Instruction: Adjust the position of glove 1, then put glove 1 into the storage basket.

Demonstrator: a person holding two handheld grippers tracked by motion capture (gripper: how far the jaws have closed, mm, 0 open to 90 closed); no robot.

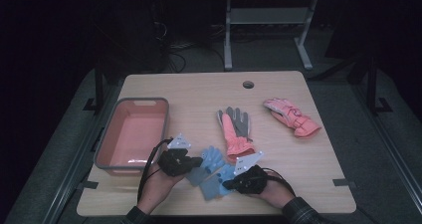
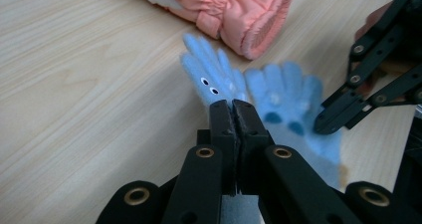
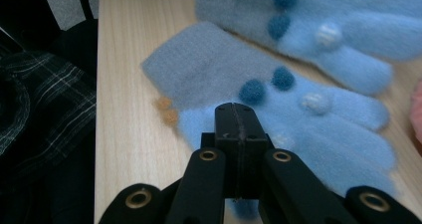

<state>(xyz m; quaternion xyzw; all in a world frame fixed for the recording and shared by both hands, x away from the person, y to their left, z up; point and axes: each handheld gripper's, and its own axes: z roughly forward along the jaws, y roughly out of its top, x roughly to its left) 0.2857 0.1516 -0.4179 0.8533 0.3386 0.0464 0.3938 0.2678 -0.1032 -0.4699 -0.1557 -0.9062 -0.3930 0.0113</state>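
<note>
1. Bin (image 1: 130,134), pink w/ grey rim, far left of table (image 1: 199,89); nothing in it as far as the high view shows.
2. L gripper (image 1: 198,161): jaws pressed together. In the left gripper view the tips (image 2: 234,107) sit at the cuff end of blue knit glove A (image 2: 211,82) (googly eyes on it); looks pinched on fabric, though contact point is hidden by the jaws.
3. Blue knit glove B (image 1: 216,181), just beside A, touching/overlapping it, near front edge, centre.
4. R gripper (image 1: 230,184): jaws closed too, tips (image 3: 238,115) over glove B's palm by the dark-blue pompoms; seems nipped on the knit, not certain.
5. Pink/grey ski glove (image 1: 234,129), mid table, cuff touching the blue pair.
6. Pink ski glove (image 1: 292,117), right, well apart.

Step, my read: sorting gloves, blue pair being taken up first. Next: lift both clear w/o snagging the pink cuff, carry left to the bin, release over it.
</note>
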